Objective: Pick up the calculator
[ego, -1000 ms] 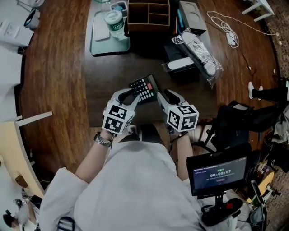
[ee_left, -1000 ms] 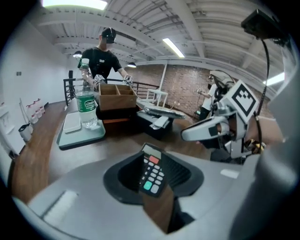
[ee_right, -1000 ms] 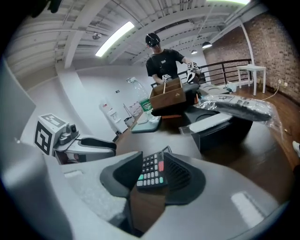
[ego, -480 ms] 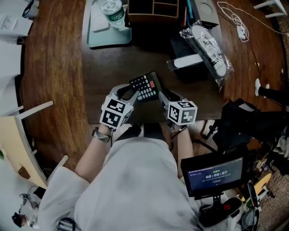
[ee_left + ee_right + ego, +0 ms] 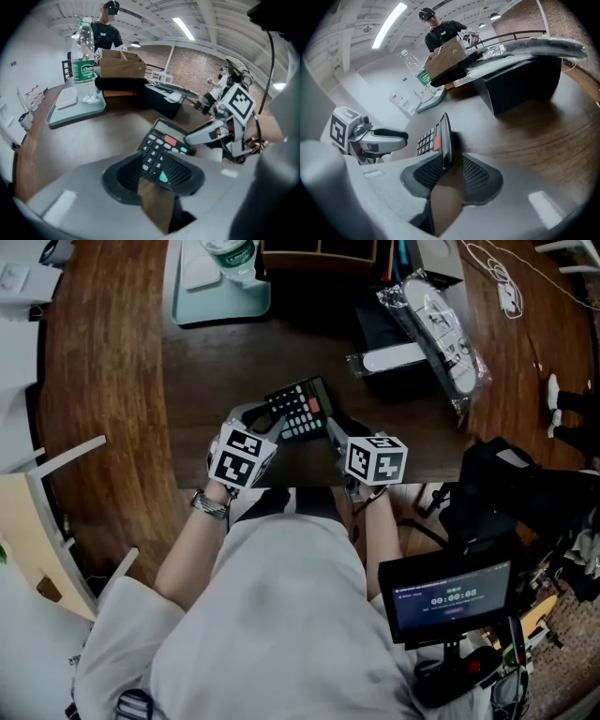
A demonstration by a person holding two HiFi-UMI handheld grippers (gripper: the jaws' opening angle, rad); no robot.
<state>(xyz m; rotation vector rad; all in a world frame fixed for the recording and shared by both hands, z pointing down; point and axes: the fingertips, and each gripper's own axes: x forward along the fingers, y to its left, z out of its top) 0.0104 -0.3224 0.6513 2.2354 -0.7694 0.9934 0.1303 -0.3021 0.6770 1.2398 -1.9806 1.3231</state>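
The black calculator (image 5: 300, 409), with grey keys and one red key, sits tilted over the dark tabletop (image 5: 216, 427) between my two grippers. My left gripper (image 5: 262, 418) is at its near left end. In the left gripper view that end (image 5: 159, 159) lies between the jaws, which are opening. My right gripper (image 5: 336, 432) is at the calculator's right side. In the right gripper view the calculator (image 5: 444, 133) stands edge-on between the pads, and the right gripper (image 5: 452, 171) is shut on it. The left gripper's fingers (image 5: 389, 136) show just left of the keys.
At the back left a teal tray (image 5: 220, 301) carries a water bottle (image 5: 225, 251). A black box (image 5: 394, 334) with a long item in clear wrap (image 5: 436, 315) stands at the back right. The table's near edge (image 5: 309, 487) is just behind my grippers. A person (image 5: 108, 23) stands far off.
Both grippers have come down toward the tabletop with the calculator between them. The calculator's tilt and its place between them look much the same.
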